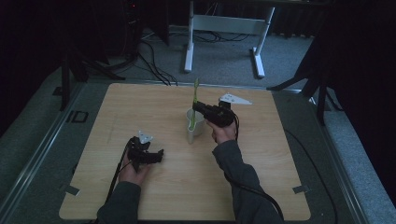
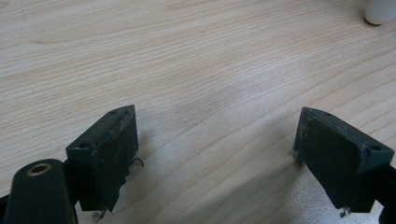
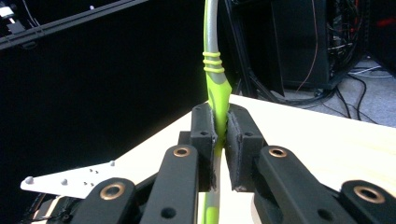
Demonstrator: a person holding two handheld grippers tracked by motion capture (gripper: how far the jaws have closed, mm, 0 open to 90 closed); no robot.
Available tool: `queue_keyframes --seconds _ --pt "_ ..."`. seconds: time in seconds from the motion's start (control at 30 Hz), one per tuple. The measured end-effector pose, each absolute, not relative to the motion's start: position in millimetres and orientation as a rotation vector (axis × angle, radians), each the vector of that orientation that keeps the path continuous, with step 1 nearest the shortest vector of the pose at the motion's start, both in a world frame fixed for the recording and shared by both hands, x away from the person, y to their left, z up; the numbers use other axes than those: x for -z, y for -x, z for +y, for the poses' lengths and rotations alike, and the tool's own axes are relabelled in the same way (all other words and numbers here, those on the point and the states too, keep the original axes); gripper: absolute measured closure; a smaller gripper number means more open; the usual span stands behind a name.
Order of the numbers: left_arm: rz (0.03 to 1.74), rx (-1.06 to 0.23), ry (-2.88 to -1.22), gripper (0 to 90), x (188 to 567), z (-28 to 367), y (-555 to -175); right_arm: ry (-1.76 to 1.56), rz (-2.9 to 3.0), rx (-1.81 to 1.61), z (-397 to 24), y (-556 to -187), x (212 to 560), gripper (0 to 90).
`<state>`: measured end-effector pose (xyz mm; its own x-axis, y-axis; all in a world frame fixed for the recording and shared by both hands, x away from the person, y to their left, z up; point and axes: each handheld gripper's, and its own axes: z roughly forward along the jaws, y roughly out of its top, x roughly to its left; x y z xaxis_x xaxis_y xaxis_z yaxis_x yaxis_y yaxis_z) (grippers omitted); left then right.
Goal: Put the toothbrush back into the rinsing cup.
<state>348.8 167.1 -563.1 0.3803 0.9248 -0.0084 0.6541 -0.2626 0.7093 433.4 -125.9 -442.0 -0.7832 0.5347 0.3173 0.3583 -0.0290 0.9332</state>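
Observation:
A white cup (image 1: 194,128) stands near the middle of the wooden table (image 1: 140,107). A green and grey toothbrush (image 1: 194,98) rises upright out of it. My right gripper (image 1: 196,108) comes in from the right just above the cup's rim, shut on the toothbrush handle. In the right gripper view its pads (image 3: 203,133) squeeze the green handle (image 3: 215,79) of the toothbrush, which runs straight up and down between them. My left gripper (image 1: 158,156) rests low over the table at the front left, open, with bare wood between its jaws (image 2: 215,154). The cup's base (image 2: 380,11) shows at the far right of the left gripper view.
Behind the table, a white desk frame (image 1: 224,28) stands on grey carpet with loose cables (image 1: 154,65) beside it. Dark stands flank the table at left and right. Tape marks (image 1: 70,190) sit near the table's front corners.

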Motion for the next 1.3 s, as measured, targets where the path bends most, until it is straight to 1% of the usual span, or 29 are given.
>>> queue_keyframes --seconds 1.3 --pt "1.355 -0.555 -2.009 14.2 563.2 166.4 -348.4 -0.920 2.085 -1.851 -116.3 -430.5 458.7 81.5"
